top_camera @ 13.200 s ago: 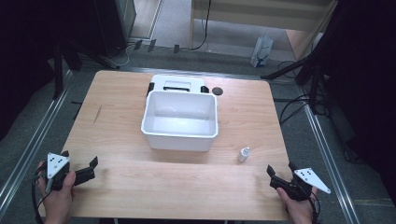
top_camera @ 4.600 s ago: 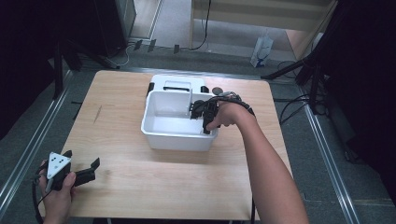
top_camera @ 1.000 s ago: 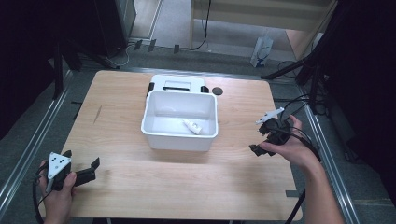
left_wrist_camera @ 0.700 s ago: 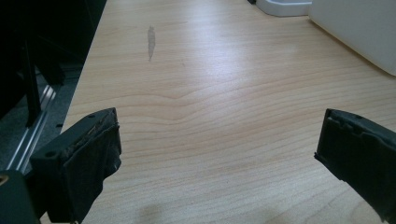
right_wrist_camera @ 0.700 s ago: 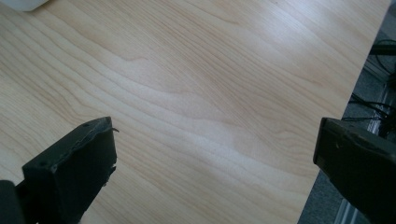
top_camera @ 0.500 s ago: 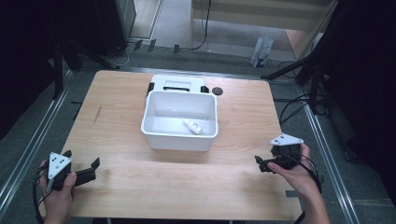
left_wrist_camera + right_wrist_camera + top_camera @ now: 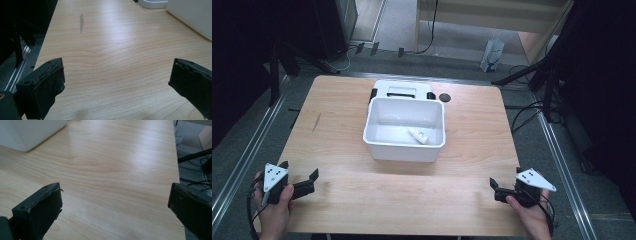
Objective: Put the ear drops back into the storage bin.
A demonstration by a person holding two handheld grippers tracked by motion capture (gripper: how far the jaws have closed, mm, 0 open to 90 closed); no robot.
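Each bare hand grips a black two-jaw gripper: left gripper (image 7: 297, 185), right gripper (image 7: 502, 190). Both carry a grey triangular plate with dark dots. Black cables trail from each; the jaw pads look worn.

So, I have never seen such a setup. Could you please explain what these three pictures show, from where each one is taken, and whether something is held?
No robot here: a person sits at a wooden table and holds a two-jaw gripper in each hand. The high view looks down from above the person's side. There the left gripper is at the near left corner and the right gripper at the near right.

The other two pictures come from small cameras riding on the grippers. Each looks along its own two black jaws at the table. In both, the jaws stand wide apart with bare wood between them, so nothing is held.

In the middle of the table stands a white tub with a small white bottle lying inside. Behind it sit a white device and a small dark disc.
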